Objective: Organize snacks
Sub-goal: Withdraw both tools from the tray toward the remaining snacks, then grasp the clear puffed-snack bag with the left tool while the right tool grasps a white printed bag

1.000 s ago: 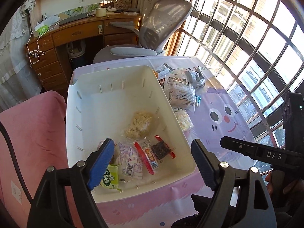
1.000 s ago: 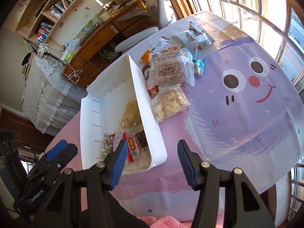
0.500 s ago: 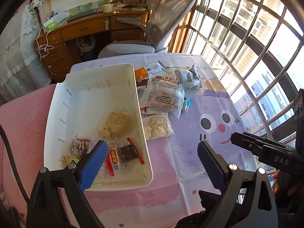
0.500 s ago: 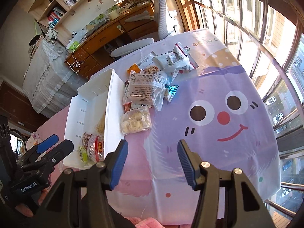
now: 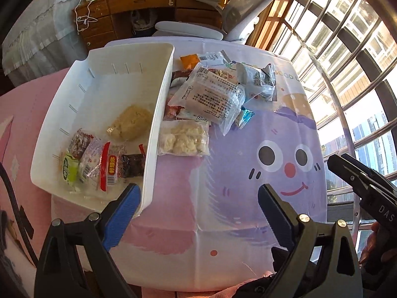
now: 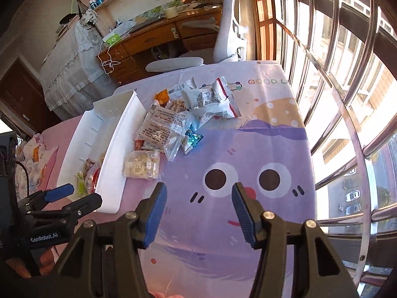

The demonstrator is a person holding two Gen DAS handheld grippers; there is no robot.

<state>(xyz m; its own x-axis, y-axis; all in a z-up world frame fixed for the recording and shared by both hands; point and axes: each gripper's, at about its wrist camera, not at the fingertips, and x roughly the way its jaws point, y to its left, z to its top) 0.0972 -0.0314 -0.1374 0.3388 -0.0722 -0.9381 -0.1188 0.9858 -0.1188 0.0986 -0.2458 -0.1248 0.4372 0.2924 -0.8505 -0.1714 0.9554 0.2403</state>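
Note:
A white bin (image 5: 158,114) (image 6: 116,149) lies on the left of the table, with several wrapped snacks (image 5: 104,166) in its near end. Right of it a heap of loose snack packets (image 5: 213,96) (image 6: 171,124) lies on the cartoon tablecloth, with a clear bag of pale puffs (image 5: 183,137) (image 6: 141,165) closest to the bin. My left gripper (image 5: 198,202) hangs wide open above the bin's near corner, nothing between its fingers. My right gripper (image 6: 198,207) is open over the purple face, holding nothing.
A grey office chair (image 5: 238,12) and a wooden desk (image 5: 139,2) stand beyond the table. Barred windows (image 6: 335,74) run along the right side. A pink cover (image 5: 22,129) lies left of the bin. The purple cartoon face (image 5: 280,159) spreads across the near right of the cloth.
Both grippers have shifted right, from over the bin towards the tablecloth, and rolled. The left jaws stand wider than a second ago. The snacks have not moved.

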